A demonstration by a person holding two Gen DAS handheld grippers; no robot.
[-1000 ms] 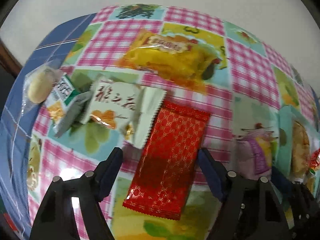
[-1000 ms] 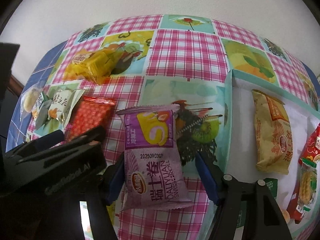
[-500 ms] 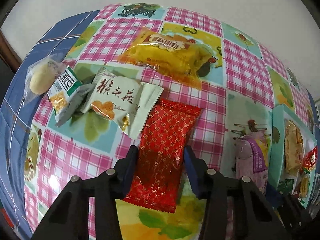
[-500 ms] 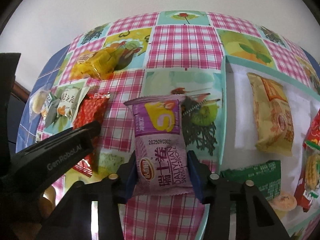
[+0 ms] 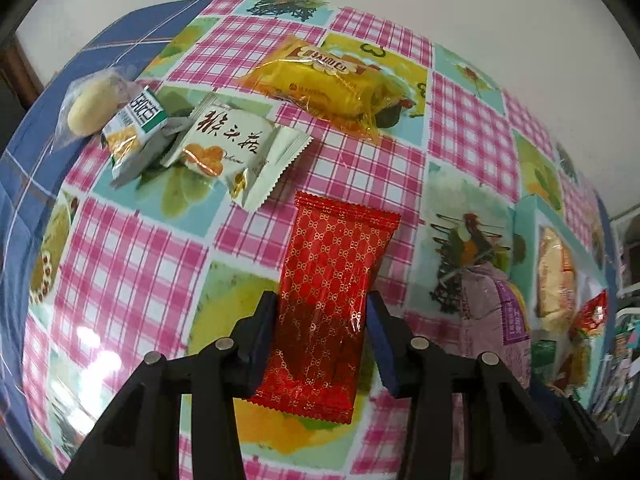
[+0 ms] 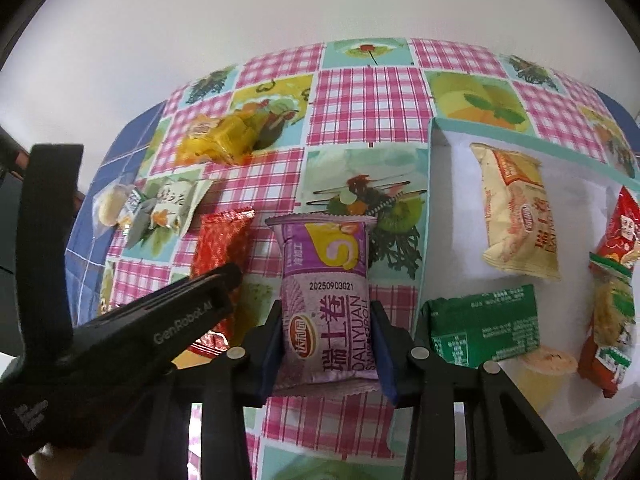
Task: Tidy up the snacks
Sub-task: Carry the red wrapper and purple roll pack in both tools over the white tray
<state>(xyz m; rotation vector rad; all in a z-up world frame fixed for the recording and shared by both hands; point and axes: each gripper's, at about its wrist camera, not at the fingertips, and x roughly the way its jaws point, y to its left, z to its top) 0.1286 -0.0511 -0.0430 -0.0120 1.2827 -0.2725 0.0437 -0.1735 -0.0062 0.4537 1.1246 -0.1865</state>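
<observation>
Both grippers are clamping packets, left gripper [image 5: 320, 340] on red packet [image 5: 332, 292], right gripper [image 6: 326, 344] on purple roll [image 6: 326, 304], heading for half-filled box [image 6: 448, 208] while four snacks are waiting.

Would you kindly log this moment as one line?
left gripper: shut on red packet | right gripper: shut on purple Swiss-roll packet | teal tray: partly filled

Glossy checked oilcloth table cover [image 5: 120, 264] throwing back white glare; red foil packet with gold pattern [image 5: 332, 292], shiny and crinkled; purple plastic roll-cake packet [image 6: 326, 300], smoother with a soft sheen; clear yellow cellophane packet [image 5: 320, 84], wrinkled; matt black plastic left gripper [image 5: 320, 336]; white box [image 6: 444, 208], matt, paper-like inside.
</observation>
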